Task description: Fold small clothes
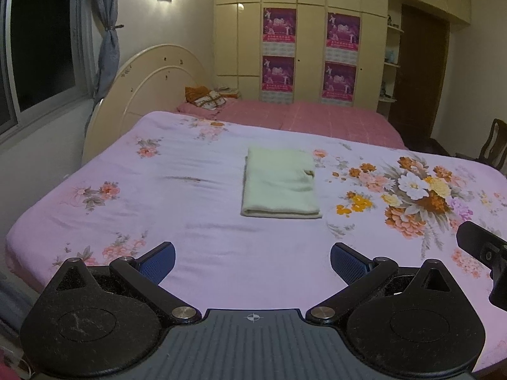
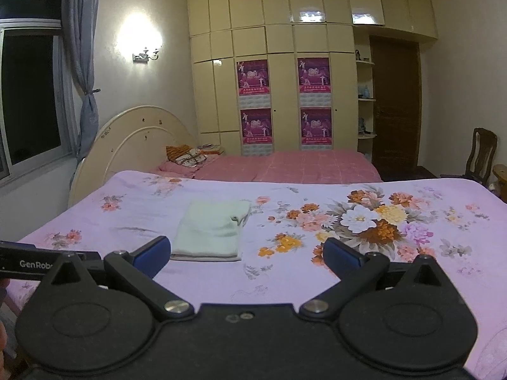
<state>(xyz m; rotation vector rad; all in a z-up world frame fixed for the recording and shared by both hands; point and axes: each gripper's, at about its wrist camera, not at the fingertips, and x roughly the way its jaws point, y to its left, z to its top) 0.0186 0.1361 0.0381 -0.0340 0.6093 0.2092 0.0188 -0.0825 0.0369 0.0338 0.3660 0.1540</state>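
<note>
A pale green cloth (image 1: 280,182) lies folded into a neat rectangle on the pink floral bedsheet (image 1: 196,215); it also shows in the right wrist view (image 2: 212,231). My left gripper (image 1: 252,261) is open and empty, held above the sheet a short way in front of the cloth. My right gripper (image 2: 247,255) is open and empty, to the right of the cloth's near edge. Part of the right gripper shows at the right edge of the left wrist view (image 1: 484,250), and the left gripper's body shows at the left edge of the right wrist view (image 2: 28,261).
A second bed with a pink checked cover (image 1: 317,117) and pillows (image 1: 206,96) lies beyond. A cream headboard (image 1: 142,95) stands at left by the window (image 1: 41,53). Wardrobes with posters (image 1: 310,53) line the back wall. A wooden chair (image 2: 480,155) stands at right.
</note>
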